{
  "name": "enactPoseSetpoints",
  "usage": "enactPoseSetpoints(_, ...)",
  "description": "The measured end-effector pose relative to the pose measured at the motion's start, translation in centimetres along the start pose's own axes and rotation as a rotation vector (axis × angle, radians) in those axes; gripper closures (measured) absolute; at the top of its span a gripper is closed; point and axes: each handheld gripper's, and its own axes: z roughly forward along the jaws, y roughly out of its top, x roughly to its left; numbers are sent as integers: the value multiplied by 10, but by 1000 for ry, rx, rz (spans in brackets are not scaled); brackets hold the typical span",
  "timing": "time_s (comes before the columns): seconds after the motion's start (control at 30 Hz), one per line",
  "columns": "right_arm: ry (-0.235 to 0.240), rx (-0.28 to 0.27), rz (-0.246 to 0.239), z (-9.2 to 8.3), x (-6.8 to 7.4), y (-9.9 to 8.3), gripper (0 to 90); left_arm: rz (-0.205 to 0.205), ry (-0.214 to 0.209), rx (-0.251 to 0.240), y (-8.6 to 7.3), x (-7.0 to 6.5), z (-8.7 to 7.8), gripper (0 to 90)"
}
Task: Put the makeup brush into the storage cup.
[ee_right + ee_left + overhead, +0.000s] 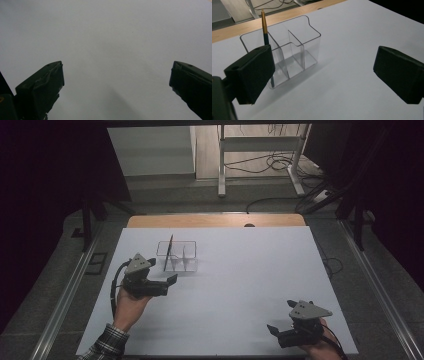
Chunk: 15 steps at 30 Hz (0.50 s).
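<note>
Pencil [264,26] stood near upright, long axis vertical, in end compartment of clear organiser [300,37], just ahead of our left gripper [167,278]. Left jaws apart, empty. Right gripper [280,330] well apart, jaws apart, empty. We judged left hand nearer.

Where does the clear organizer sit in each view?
High view: organizer left of centre on the white table, just beyond the left gripper.
Left gripper view: upper left, partly behind one jaw.
Right gripper view: not in it.
Shared landmark: the pencil standing in the organizer's end compartment.
</note>
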Motion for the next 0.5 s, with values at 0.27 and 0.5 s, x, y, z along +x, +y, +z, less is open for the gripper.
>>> enactPoseSetpoints(0.27,2,1,0,-1,0,0,0,-11,-8,8,-7,-3,-2,41)
enactPoseSetpoints(0.5,2,1,-5,-1,0,0,0,-21,-1,9,-14,-3,-7,42)
